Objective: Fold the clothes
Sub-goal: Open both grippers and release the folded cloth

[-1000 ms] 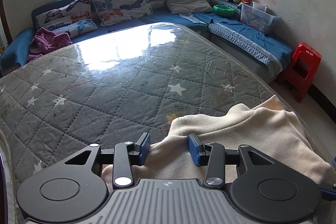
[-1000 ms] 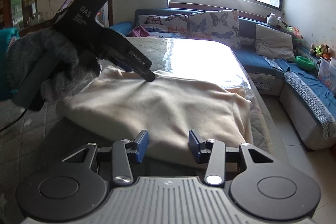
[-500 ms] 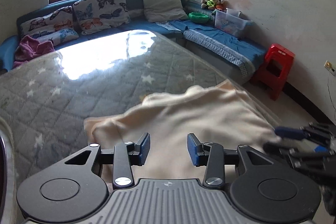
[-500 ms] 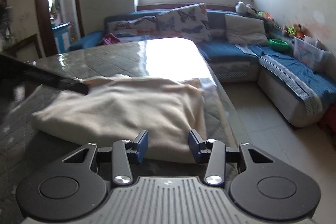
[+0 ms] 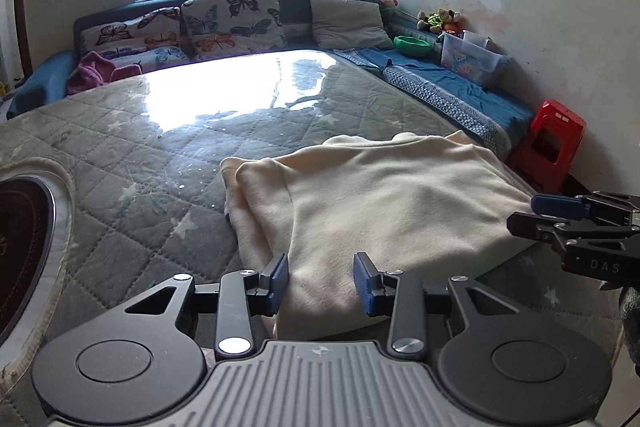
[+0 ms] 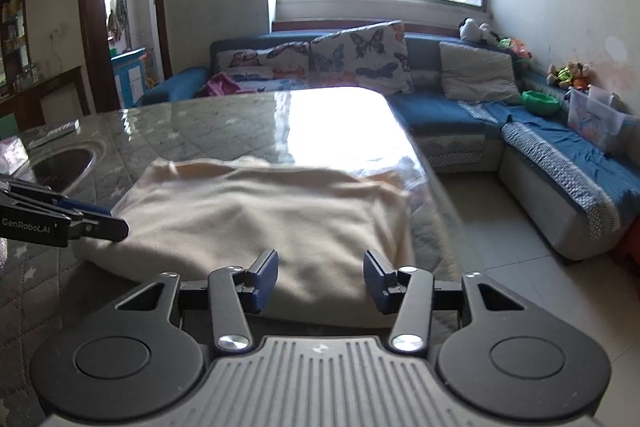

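Observation:
A cream fleece garment (image 5: 384,203) lies folded in a thick rectangle on the grey quilted table top (image 5: 168,155). My left gripper (image 5: 321,283) is open and empty, with its jaws at the garment's near edge. My right gripper (image 6: 321,281) is open and empty at the near edge of the garment (image 6: 256,215) towards its right side. The right gripper also shows in the left wrist view (image 5: 560,215) at the garment's right corner. The left gripper shows in the right wrist view (image 6: 92,219) at the garment's left corner.
A round dark inset (image 5: 20,235) sits in the table at the left. A blue corner sofa with butterfly cushions (image 5: 228,15) runs behind and to the right. A red stool (image 5: 552,143) stands on the floor past the table's right edge (image 6: 432,187).
Both grippers have pulled back from the garment towards its near edge and now sit side by side. The garment lies folded flat; both stay open.

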### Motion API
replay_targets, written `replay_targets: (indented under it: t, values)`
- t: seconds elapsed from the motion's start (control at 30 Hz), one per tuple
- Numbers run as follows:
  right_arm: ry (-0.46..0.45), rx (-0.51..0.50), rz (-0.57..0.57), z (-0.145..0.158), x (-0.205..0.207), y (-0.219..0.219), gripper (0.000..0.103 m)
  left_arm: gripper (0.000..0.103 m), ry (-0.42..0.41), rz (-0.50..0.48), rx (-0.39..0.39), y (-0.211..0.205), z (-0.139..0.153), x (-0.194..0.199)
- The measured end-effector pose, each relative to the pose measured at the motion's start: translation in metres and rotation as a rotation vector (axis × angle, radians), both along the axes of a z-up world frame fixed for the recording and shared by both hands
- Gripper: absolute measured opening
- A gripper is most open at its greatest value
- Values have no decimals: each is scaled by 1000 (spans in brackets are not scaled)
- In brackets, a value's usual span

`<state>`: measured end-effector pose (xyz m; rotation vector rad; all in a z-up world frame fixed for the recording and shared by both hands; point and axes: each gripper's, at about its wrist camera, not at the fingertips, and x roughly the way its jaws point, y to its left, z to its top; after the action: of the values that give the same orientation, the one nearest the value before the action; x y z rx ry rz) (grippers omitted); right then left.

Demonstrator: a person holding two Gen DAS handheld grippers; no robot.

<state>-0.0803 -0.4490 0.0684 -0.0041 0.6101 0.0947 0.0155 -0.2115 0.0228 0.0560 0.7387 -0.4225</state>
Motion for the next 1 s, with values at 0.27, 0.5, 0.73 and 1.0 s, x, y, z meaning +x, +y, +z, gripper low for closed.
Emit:
replay_targets:
  t: [0.27, 0.5, 0.73, 1.0]
  values:
    - [-25, -58, 52, 7, 1, 19, 66, 38, 11, 13, -28, 6, 2, -4]
    - [-42, -67, 135, 11, 18, 49, 81, 39, 29, 50, -57, 14, 3, -6]
    - [-1, -136, 162, -10, 31, 74, 93, 40, 52, 73, -64, 24, 0, -5]
    - [-68, -163, 159, 8, 31, 84, 103, 41, 58, 110, -101, 35, 4, -5]
